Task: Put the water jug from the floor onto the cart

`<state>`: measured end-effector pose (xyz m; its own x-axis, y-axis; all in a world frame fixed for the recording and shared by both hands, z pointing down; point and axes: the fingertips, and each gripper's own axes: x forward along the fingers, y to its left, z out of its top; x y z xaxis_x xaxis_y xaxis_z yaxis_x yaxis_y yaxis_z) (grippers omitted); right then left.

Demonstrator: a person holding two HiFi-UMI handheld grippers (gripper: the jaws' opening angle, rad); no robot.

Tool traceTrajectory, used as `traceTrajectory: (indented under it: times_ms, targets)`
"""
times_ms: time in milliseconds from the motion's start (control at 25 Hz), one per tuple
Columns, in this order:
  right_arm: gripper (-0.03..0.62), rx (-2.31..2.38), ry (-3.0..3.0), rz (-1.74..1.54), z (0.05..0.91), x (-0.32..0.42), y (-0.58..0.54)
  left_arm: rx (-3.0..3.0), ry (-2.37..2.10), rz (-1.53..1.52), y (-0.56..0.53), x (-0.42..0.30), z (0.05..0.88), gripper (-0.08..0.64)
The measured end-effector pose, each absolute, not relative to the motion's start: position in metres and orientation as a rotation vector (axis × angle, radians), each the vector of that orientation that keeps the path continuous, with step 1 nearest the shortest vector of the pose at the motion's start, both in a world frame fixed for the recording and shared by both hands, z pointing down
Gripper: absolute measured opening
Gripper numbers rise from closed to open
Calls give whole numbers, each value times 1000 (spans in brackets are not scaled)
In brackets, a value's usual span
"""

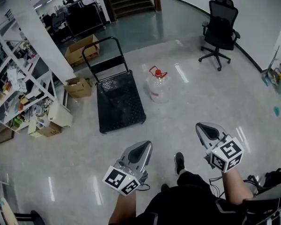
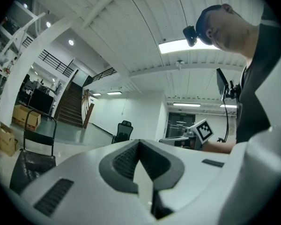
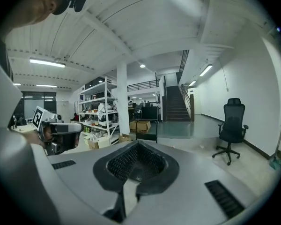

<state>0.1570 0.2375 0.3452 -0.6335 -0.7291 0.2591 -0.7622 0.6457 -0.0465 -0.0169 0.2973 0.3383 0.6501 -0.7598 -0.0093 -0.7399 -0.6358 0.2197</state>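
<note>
Left gripper (image 1: 145, 147), right gripper (image 1: 202, 127) closed, empty. Clear red-capped plastic water jug (image 1: 158, 88) far ahead, just right of black platform cart (image 1: 119, 102). I'd open jaws early, aim for red handle.

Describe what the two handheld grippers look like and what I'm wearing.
Both the left gripper and right gripper have light-grey shells tapering to dark ribbed fingers. Each carries a white cube printed with black square markers. Clothing is black.
</note>
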Motion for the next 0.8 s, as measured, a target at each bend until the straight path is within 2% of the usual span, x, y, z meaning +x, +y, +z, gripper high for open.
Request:
traceTrajectory:
  times_ms: [400,520,800]
  targets:
    - [2,1080,-2787,197,335,153,52,2620,-1375,6,119,-14,329,-1]
    - [2,1060,-2789,162,331,160,-12,2572,-1448,-28,63,-14,323,-2]
    - [2,1165,-2781,310,349,170,-140,2495,-1508,21,-41,-28,341,0]
